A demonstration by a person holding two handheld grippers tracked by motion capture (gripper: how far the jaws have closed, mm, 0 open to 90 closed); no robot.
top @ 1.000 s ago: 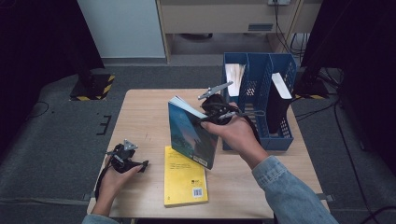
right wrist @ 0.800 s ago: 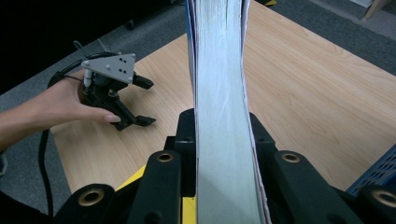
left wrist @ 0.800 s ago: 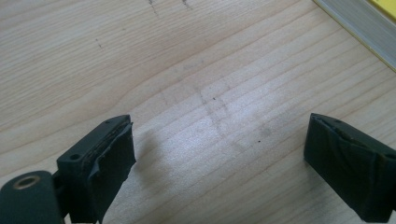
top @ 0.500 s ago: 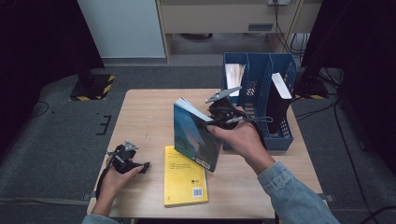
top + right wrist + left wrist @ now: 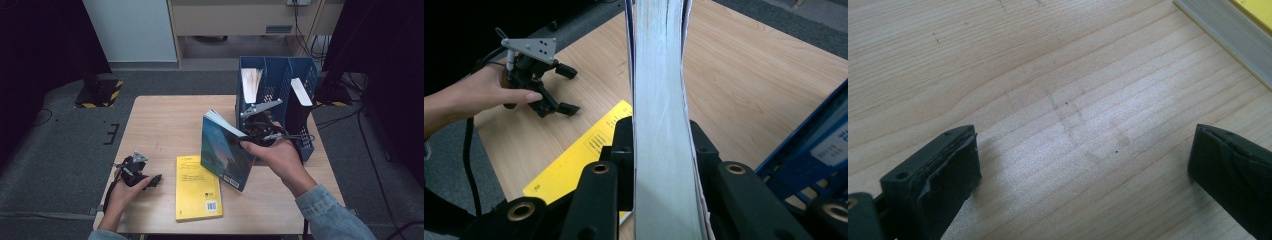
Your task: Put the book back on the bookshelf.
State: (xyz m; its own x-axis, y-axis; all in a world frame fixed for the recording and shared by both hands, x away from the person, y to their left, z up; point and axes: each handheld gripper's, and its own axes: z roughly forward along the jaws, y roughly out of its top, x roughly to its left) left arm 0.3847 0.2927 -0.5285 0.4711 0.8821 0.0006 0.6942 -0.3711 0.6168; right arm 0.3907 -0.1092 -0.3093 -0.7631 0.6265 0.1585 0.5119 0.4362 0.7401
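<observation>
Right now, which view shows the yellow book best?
The high view: the whole yellow book lies flat on the table, cover up. The right gripper view shows part of its cover behind the tongs; the left gripper view shows one corner and the page edge.

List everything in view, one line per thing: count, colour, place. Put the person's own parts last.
table: one, light wood, centre of the high view.
file rack: one, blue, slotted, at the table's far right corner.
papers in the rack: white sheets or booklets in two slots; exact count unclear.
yellow book: one, lying flat near the table's front edge.
teal book: one, held on edge above the table, beside the rack.
hazard-striped base: one, black and yellow, on the floor to the far left.
left gripper: one, black, low over the table at front left, jaws apart.
right gripper: one, black, clamped on the teal book's edge.
hands: two, one on each gripper.
</observation>
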